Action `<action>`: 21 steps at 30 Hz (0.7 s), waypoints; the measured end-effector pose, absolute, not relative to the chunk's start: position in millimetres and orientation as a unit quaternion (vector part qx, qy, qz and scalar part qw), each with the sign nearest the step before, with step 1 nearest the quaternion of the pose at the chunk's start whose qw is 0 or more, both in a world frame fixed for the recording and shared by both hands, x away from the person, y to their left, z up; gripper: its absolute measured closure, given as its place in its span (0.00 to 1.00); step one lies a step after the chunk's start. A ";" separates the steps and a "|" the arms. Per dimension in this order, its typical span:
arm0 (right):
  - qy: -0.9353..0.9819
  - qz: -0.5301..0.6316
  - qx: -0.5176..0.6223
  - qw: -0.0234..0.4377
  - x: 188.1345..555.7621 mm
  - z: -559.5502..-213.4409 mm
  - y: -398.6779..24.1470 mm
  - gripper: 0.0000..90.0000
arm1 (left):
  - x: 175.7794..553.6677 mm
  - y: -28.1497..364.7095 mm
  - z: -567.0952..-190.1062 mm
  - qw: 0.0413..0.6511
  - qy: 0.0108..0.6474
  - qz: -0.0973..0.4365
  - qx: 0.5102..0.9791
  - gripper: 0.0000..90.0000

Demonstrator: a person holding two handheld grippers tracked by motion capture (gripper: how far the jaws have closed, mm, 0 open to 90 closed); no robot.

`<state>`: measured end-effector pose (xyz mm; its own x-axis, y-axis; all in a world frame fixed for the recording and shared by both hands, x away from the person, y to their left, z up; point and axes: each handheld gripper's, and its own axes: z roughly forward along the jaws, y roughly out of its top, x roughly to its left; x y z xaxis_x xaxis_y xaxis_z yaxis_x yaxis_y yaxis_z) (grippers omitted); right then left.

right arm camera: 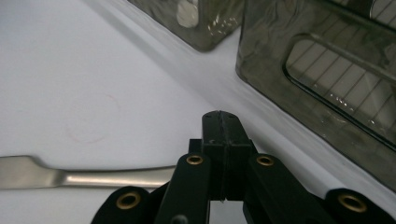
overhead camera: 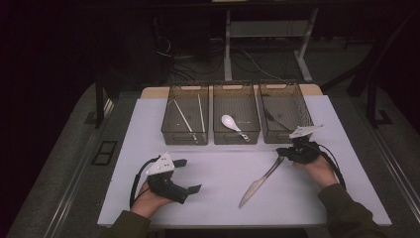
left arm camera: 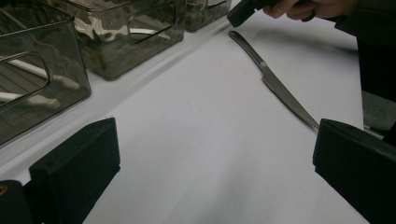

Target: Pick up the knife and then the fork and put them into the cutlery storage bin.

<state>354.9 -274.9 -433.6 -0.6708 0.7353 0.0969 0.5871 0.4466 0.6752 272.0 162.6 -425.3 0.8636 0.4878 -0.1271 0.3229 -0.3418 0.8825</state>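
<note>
Left tongs [overhead camera: 187, 174] sit wide open and idle on the counter [overhead camera: 218, 163], three bins hold chopsticks [overhead camera: 187, 118], a white spoon [overhead camera: 232, 123] and something dark, and the right tongs [overhead camera: 283, 151] look clamped on the knife [overhead camera: 260, 181] handle, so next is probably lifting it into a bin.

Three bins [overhead camera: 236, 130] stood side by side across the upper middle of the worktop [overhead camera: 218, 173]; a spoon [overhead camera: 234, 125] lay in the centre one, and a knife [overhead camera: 261, 180] lay below them, right of centre.
</note>
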 end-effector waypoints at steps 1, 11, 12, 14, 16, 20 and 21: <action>0.845 0.347 0.393 0.105 356.5 -435.4 -274.4 0.99 | 272.1 162.5 -425.4 0.517 0.249 0.080 0.815 0.00; 0.858 0.321 0.384 0.114 359.8 -440.3 -271.2 0.99 | 272.1 162.2 -425.6 0.517 0.250 0.079 0.815 0.00; 0.861 0.316 0.383 0.113 359.9 -439.8 -270.3 1.00 | 272.0 162.1 -425.6 0.517 0.250 0.079 0.815 0.00; 0.866 0.308 0.377 0.115 359.5 -440.4 -266.9 0.99 | 272.2 162.0 -425.7 0.517 0.250 0.079 0.815 0.00; 0.873 0.295 0.370 0.116 358.9 -441.5 -263.2 1.00 | 272.0 162.1 -425.5 0.518 0.250 0.079 0.814 0.00; 0.879 0.285 0.363 0.119 356.1 -440.2 -263.5 1.00 | 272.0 162.7 -425.4 0.517 0.249 0.079 0.815 0.00; 0.879 0.284 0.364 0.121 355.6 -440.1 -264.0 1.00 | 272.1 162.8 -425.4 0.517 0.249 0.079 0.815 0.00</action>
